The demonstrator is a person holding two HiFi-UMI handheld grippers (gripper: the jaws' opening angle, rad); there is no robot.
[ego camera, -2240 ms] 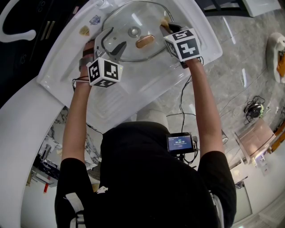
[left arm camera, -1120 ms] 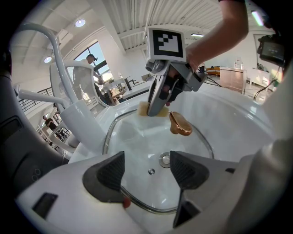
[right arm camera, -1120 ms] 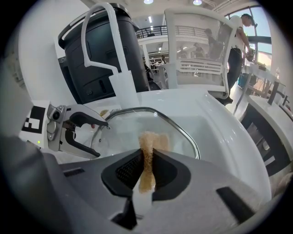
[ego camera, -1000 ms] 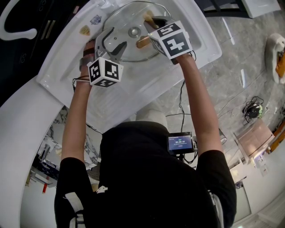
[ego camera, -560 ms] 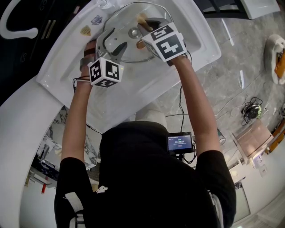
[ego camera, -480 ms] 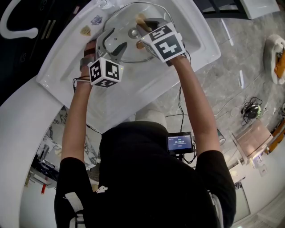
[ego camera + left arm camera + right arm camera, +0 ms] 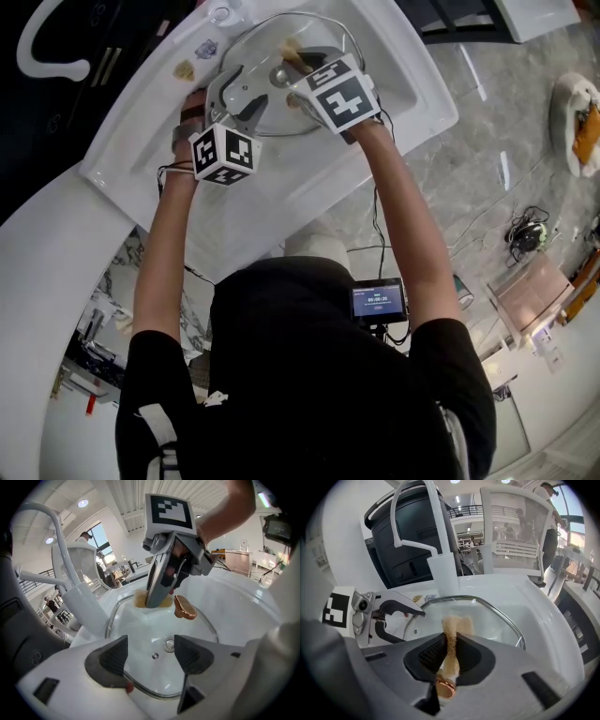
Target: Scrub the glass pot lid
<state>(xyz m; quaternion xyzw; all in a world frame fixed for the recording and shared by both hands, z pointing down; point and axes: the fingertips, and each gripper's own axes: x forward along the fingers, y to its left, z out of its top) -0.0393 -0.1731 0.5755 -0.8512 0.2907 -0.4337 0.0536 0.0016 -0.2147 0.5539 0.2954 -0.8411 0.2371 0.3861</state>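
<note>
Head view: the glass pot lid lies flat in the white sink, and both my tools are over it. The left tool sits at the lid's near rim. The right tool reaches past the centre knob with a tan sponge at its tip. As I judge it, I'm mid-scrub on the far half. To do this well I'd want short, overlapping strokes with the sponge flat on the glass. Light downward pressure should stop the lid skating on the wet basin.

Left gripper view: my left tool's 2 jaws are spread, pinching nothing, and the lid's rim and glass show in the gap below them. Before pushing harder I'd steady that rim, since nothing I can see pins the lid. A brown handle hangs from the sponge just beside the right tool's jaws.

Right gripper view: my right tool's jaws are pressed onto the sponge, which stands upright between the pads and juts out toward the glass. The white faucet rises just beyond. The lid looks clear and domed, with a bright metal band around its edge. I cannot tell from here whether any grime is left.
</note>
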